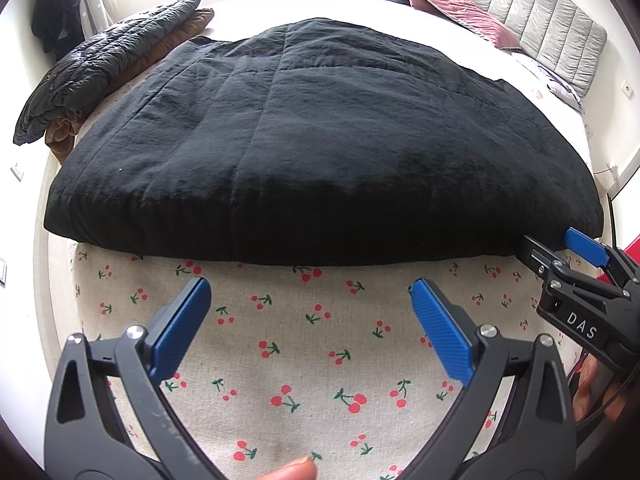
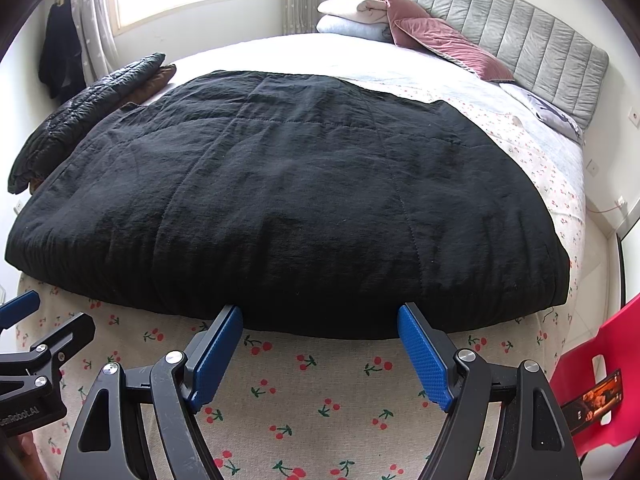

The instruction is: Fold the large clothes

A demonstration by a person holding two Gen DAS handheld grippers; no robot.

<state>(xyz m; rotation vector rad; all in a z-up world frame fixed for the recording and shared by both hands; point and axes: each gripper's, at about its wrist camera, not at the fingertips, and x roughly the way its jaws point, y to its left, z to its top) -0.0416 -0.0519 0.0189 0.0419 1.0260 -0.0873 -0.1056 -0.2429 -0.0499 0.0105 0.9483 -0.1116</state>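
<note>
Both wide-open, empty: right gripper (image 2: 320,316) touching black quilted coat (image 2: 280,200) hem at bed's (image 2: 320,400) near edge, left gripper (image 1: 310,292) just short.

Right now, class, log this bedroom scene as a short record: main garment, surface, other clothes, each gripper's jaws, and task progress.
main garment: black quilted garment, spread flat
surface: bed with cherry-print sheet
other clothes: dark puffer jacket folded on a brown garment at the bed's far left edge
pillows: pink cushions by the grey headboard
left gripper: jaws open, over the sheet, short of the garment's near hem
right gripper: jaws open, tips at the near hem, nothing gripped
progress: this garment not yet folded
</note>
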